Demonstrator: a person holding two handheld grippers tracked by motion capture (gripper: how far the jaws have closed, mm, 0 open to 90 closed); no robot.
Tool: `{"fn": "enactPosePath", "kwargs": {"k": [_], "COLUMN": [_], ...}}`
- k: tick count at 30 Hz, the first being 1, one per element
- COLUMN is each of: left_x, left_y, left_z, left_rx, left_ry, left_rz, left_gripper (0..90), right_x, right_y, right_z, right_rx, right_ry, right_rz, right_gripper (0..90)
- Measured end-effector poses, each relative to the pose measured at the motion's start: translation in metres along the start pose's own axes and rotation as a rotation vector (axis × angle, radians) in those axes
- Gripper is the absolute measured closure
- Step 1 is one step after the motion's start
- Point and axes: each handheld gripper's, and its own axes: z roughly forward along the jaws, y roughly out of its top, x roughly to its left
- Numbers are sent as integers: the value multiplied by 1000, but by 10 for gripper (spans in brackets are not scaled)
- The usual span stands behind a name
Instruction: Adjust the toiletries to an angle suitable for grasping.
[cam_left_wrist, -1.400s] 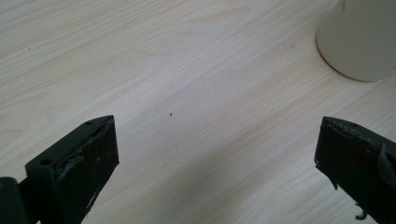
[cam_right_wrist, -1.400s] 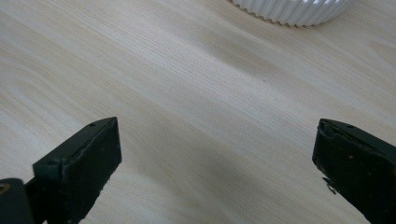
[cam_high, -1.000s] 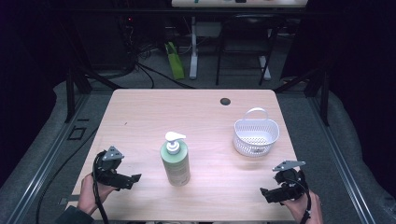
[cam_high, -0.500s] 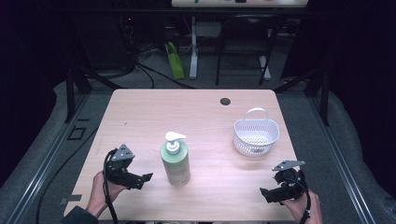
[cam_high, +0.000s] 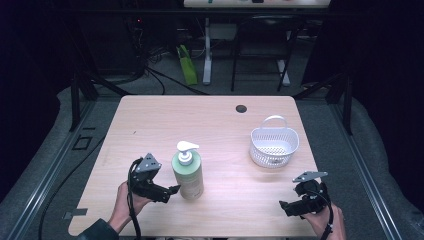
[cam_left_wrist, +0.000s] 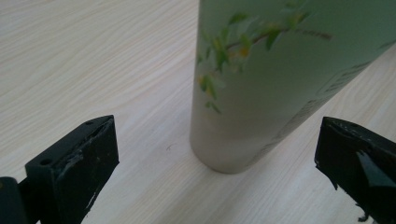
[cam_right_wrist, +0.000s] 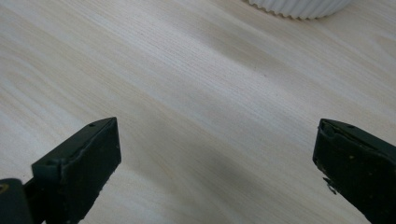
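Left gripper (cam_high: 172, 190) stood wide open, holding nothing, with the green pump bottle (cam_high: 188, 172) upright just ahead of its jaws. We judged the grasp would go best low on the body, jaws square to either side before closing. Right gripper (cam_high: 283, 205), also open and empty, rested apart from the white basket (cam_high: 274, 145).
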Motion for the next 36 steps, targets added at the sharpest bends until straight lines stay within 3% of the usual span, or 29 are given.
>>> {"fn": "enactPosePath", "kwargs": {"k": [7,21,29,33,36], "left_x": [-8,-17,-21,-23,-23], "left_y": [7,20,24,23,23], "left_z": [7,18,24,23,23], "left_rx": [-4,-76,-61,-75,-77], "left_ry": [-17,-35,-27,-15,-11], "left_rz": [8,0,-1,4,11], "left_gripper": [0,0,0,108,115], "right_x": [-1,1,1,1,1], "right_y": [-1,0,-1,-1,-1], "right_z": [0,1,1,1,0], "right_rx": [0,10,11,12,11], "right_ry": [-4,-4,-2,-4,-5], "right_rz": [3,-13,-13,-13,-10], "right_gripper": [8,16,22,24,25]}}
